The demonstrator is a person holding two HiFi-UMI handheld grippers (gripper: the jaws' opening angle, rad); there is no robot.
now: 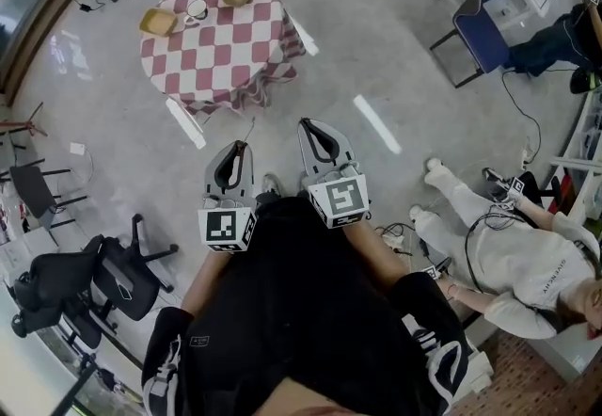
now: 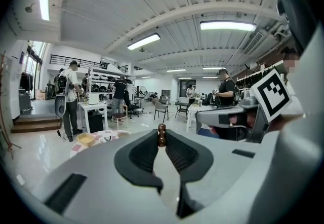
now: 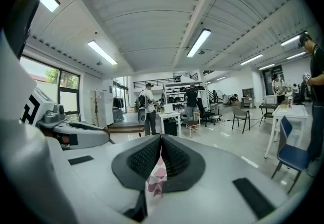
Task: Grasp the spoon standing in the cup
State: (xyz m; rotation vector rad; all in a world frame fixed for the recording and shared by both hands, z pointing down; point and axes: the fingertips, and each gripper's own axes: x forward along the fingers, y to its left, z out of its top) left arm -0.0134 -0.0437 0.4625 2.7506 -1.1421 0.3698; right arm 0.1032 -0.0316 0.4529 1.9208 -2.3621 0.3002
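Since my left tongs [image 1: 239, 152] pinch the thin brown spoon [image 2: 161, 135] at their tips, the grab looks done to me. My right tongs [image 3: 161, 138] are squeezed together, holding nothing. Farther off stands the round table [image 1: 216, 56] with pink checks, the white cup [image 1: 197, 8] on it, on a shiny grey floor [image 1: 376, 47]. People [image 2: 71, 96] stand beyond.

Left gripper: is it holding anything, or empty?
Holding: shut on a slim brown handle, pinched between the pads at their tips.

Open floor [image 1: 395, 56] around the checkered table [image 1: 221, 47]; office chairs [image 1: 103, 278] left.
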